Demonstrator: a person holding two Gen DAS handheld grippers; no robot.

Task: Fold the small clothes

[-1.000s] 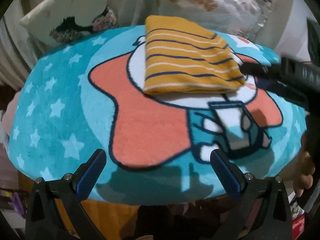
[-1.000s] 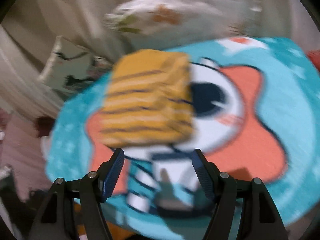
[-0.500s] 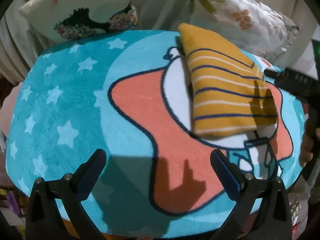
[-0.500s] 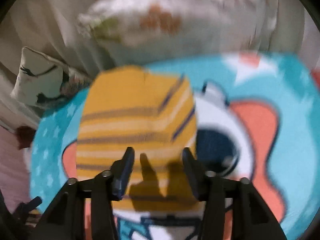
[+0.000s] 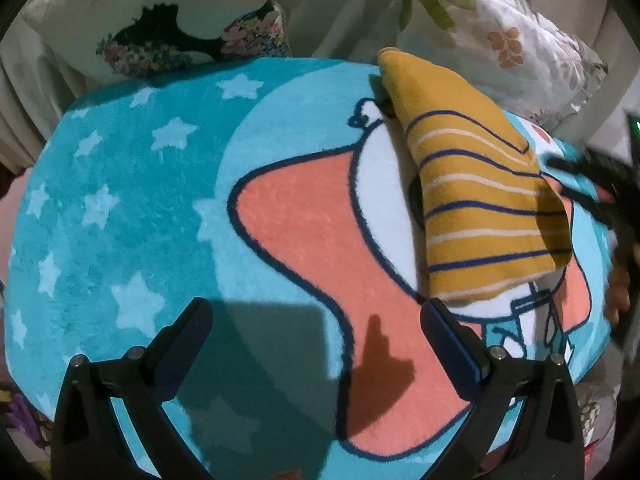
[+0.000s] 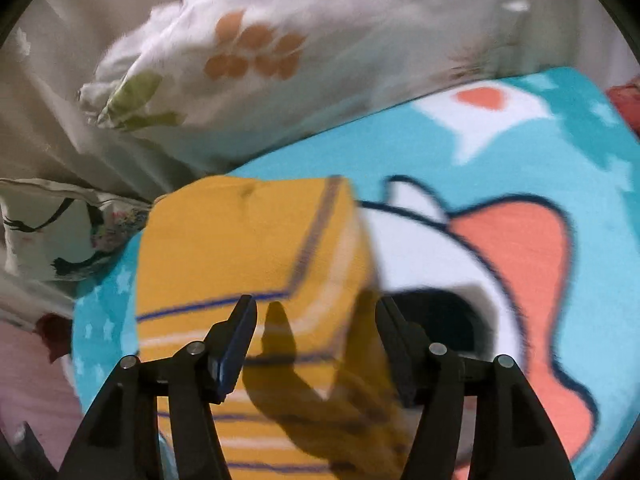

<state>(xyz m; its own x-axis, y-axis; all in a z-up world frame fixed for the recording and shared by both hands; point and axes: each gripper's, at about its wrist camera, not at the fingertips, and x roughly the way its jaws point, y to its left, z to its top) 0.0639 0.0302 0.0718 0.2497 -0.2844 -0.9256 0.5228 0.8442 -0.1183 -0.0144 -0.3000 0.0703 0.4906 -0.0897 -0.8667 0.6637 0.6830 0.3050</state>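
Observation:
A folded mustard-yellow garment with navy and white stripes [image 5: 476, 204] lies on a teal cartoon blanket [image 5: 120, 220], right of centre in the left wrist view. My left gripper [image 5: 316, 328] is open and empty over the blanket, below and left of the garment. The right gripper's dark body [image 5: 600, 184] reaches in at the garment's right edge. In the right wrist view the garment [image 6: 240, 248] fills the centre, and my right gripper [image 6: 316, 320] is open with its fingers [image 6: 236, 340] low over the garment's near part.
A floral pillow [image 5: 492, 28] and a pillow with a dark print [image 5: 160, 28] lie behind the blanket. The same floral pillow [image 6: 280, 52] is in the right wrist view. A hand [image 5: 618, 292] shows at the right edge.
The right gripper has moved forward over the garment and narrowed a little. The left gripper's view has shifted, so the garment now sits further right and closer.

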